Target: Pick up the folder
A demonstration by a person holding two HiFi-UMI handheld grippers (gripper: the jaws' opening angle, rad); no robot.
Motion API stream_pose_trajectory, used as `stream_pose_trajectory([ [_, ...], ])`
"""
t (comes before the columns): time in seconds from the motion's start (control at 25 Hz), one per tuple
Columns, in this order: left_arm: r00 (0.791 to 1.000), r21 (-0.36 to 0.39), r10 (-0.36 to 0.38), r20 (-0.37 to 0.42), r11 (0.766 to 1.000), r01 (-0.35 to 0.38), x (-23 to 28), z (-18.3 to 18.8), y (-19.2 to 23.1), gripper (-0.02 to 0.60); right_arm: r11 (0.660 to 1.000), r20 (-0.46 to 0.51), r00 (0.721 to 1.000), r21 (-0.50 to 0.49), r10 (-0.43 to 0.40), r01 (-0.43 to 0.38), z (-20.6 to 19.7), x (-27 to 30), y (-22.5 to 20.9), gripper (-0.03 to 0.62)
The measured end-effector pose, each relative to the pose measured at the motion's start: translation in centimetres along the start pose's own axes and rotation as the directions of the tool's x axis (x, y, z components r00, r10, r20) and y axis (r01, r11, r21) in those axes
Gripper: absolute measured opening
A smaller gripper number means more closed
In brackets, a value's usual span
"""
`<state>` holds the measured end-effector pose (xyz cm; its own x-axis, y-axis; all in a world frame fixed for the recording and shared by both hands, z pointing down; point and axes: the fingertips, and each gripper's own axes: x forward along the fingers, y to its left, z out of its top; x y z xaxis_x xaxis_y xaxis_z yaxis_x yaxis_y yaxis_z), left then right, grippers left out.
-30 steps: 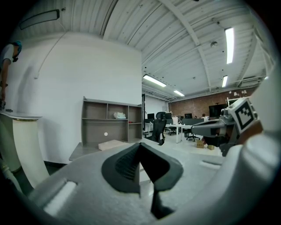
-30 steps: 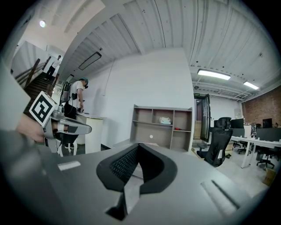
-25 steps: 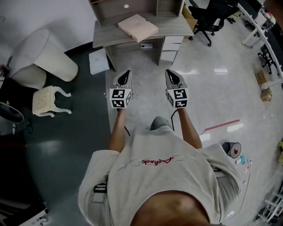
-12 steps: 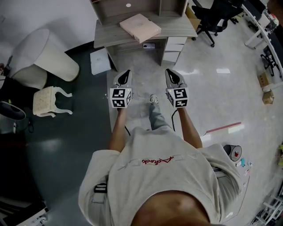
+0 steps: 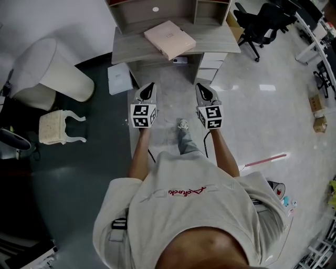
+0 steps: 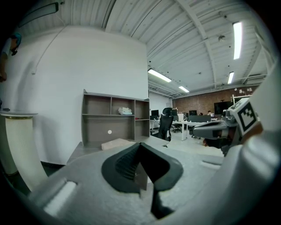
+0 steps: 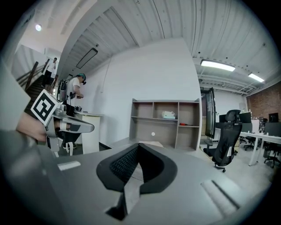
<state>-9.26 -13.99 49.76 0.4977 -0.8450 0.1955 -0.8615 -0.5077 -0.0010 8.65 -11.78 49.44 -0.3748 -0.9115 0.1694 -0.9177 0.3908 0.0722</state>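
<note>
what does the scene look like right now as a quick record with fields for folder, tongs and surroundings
folder: pink, lying flat on the desk, untouched
desk: grey, shelf unit at its back, ahead of the person
left tongs: shut, empty, pointing toward the desk, well short of it
right tongs: shut, empty, level with the left tongs
floor: white stool at left, black office chair at right
</note>
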Motion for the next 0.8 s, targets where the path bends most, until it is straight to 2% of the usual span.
stream_pose_trajectory([
  [0.8,1.0,-0.003,0.017,-0.005,1.0,-0.017,21.6,5.9,7.7,0.0,0.999,-0.008,0.999,0.0,0.034,-0.034,3.6,19.5,-12.9,0.005],
])
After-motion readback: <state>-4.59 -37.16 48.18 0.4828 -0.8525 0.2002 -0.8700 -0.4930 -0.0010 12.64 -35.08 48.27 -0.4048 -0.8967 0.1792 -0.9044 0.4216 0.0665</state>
